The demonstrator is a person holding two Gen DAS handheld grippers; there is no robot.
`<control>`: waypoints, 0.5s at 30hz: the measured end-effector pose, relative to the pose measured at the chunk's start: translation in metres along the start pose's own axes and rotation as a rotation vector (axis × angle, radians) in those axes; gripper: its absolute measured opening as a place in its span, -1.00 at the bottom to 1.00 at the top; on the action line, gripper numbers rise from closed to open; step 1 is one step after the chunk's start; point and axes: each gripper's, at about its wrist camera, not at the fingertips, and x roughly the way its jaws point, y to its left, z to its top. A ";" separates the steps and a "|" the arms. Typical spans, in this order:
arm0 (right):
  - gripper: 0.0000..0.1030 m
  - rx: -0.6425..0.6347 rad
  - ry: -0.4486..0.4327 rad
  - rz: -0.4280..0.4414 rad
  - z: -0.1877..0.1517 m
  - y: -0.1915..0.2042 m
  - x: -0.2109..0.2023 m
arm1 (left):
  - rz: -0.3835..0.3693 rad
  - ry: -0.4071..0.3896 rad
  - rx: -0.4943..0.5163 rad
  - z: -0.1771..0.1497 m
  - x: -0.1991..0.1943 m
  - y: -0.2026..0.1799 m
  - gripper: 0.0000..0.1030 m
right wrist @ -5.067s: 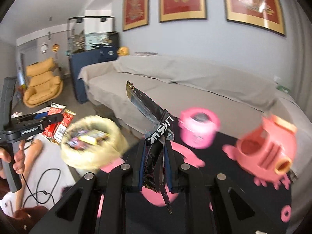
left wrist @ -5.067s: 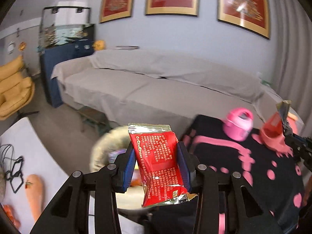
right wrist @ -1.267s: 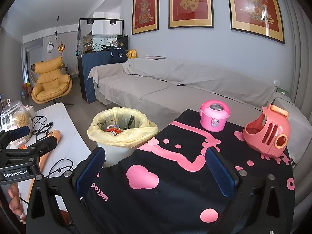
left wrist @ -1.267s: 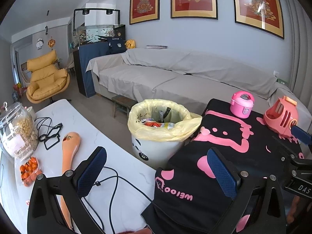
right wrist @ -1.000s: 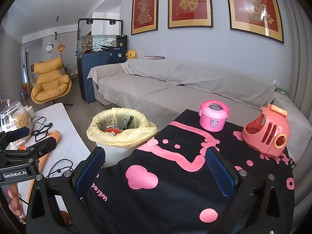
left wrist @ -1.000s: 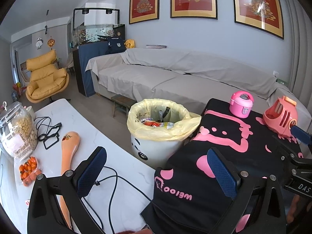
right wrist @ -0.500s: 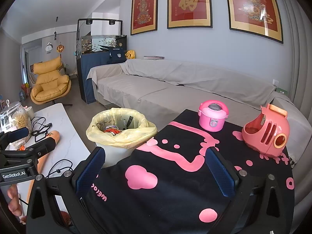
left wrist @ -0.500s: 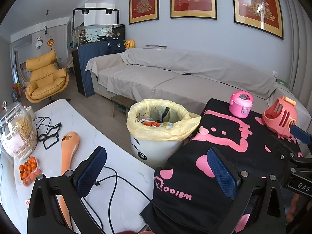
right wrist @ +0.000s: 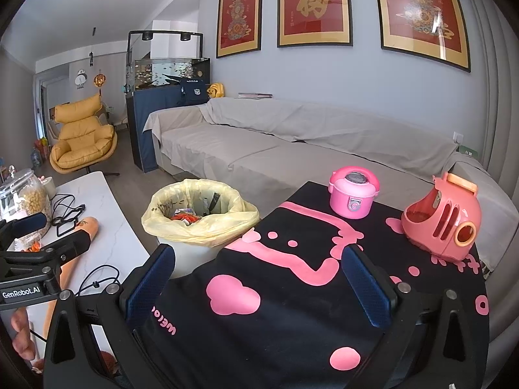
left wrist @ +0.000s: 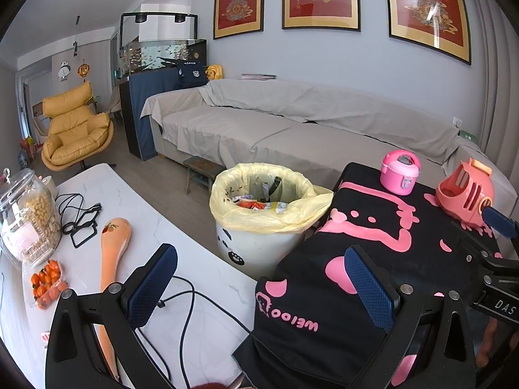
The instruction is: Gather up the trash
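A white trash bin with a yellow liner [left wrist: 259, 214] stands between the white table and the black-and-pink cloth; it also shows in the right wrist view [right wrist: 194, 223]. Several wrappers [left wrist: 256, 202] lie inside it. My left gripper [left wrist: 259, 288] is open and empty, held back from the bin over the table edge. My right gripper [right wrist: 256, 288] is open and empty above the black cloth [right wrist: 292, 308], to the right of the bin.
A pink toy rice cooker [right wrist: 353, 196] and a coral pink toy [right wrist: 442, 223] stand on the cloth. On the white table [left wrist: 107, 191] lie cables, an orange spoon-shaped item [left wrist: 113, 243], a glass jar [left wrist: 26, 217] and a small fruit box [left wrist: 45, 283]. A grey sofa [left wrist: 308, 129] stands behind.
Five seconds ago the left gripper held a red wrapper and the right a dark wrapper; both grippers are now open and empty. Over the last second nothing has visibly moved.
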 end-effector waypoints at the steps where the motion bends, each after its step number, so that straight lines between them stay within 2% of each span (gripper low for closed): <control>1: 0.97 0.001 0.000 -0.001 0.000 0.000 0.000 | 0.001 -0.001 0.000 0.000 0.000 0.000 0.98; 15: 0.97 0.000 -0.001 -0.003 0.000 -0.001 0.000 | -0.001 -0.001 -0.001 -0.001 0.000 0.000 0.98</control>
